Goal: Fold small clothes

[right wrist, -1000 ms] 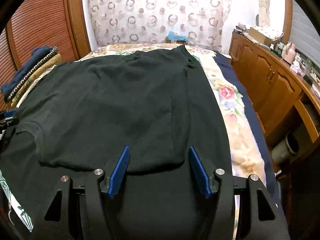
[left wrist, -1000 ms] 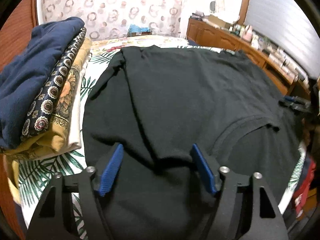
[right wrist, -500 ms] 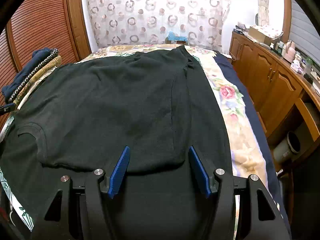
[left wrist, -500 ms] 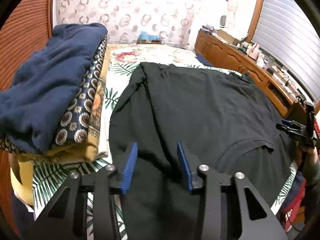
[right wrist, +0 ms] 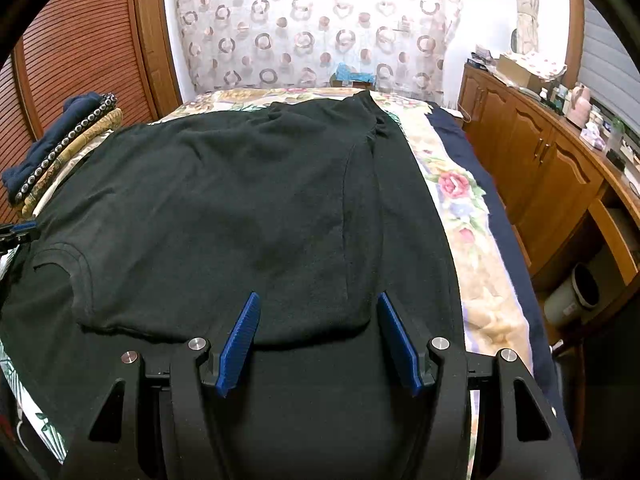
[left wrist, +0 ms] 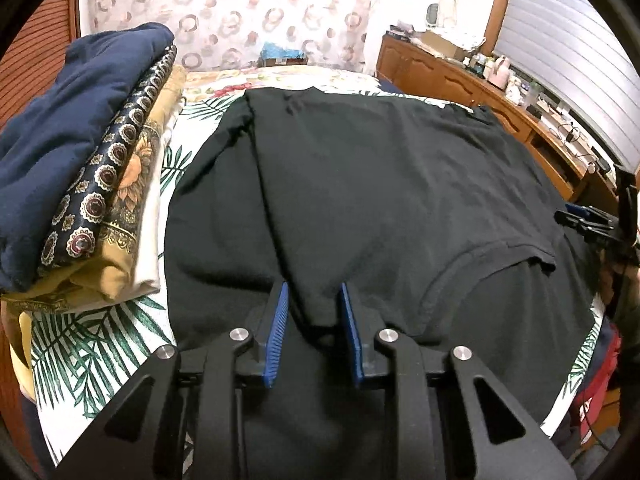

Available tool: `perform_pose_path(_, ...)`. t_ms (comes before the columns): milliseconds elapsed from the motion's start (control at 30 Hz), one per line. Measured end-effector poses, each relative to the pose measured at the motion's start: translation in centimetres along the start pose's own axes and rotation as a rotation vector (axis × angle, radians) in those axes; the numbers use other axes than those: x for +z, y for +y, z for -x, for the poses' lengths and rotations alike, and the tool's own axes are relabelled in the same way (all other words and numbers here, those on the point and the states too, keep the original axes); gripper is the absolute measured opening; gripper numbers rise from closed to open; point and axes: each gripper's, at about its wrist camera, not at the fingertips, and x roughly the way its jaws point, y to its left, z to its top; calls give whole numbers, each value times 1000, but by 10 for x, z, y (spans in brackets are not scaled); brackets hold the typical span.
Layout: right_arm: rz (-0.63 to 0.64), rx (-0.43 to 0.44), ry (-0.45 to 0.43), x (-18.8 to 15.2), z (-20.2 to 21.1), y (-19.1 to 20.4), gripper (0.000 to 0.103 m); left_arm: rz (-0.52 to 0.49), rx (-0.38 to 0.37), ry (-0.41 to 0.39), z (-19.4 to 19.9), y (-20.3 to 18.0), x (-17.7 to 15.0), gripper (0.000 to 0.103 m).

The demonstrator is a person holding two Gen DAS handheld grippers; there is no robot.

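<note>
Left wrist: left claw (left wrist: 313, 312) pinches a fold of the black T-shirt (left wrist: 392, 184) spread on the bed (left wrist: 100, 344); folded pile (left wrist: 80, 152) beside it.
Right wrist: right claw (right wrist: 318, 336) spread wide over the shirt's folded edge, gripping nothing.

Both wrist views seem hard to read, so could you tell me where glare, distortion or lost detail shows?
Left wrist view: the white wall is blown out and the black shirt swallows its folds. Right wrist view: fisheye bends the cabinet, dark corners vignette the frame.
</note>
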Motion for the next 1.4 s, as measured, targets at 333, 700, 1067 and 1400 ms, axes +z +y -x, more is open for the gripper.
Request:
perform_pose_path(333,-4,34,-41,1,8,-5,8,-15,-9,-89,23,-8,5,6)
perform_pose_path(700,8,53,-102,3,26,-8,6,-94,58,-73,28,-17,10,9)
perform_pose_path(1067,19,37,-42,-3,4,-1,7,-133,-5,-65,22,-29,23,27)
perform_pose_path(1400,5,47,-39,-1,6,-2,6,-162,47,17,8,-34,16,13)
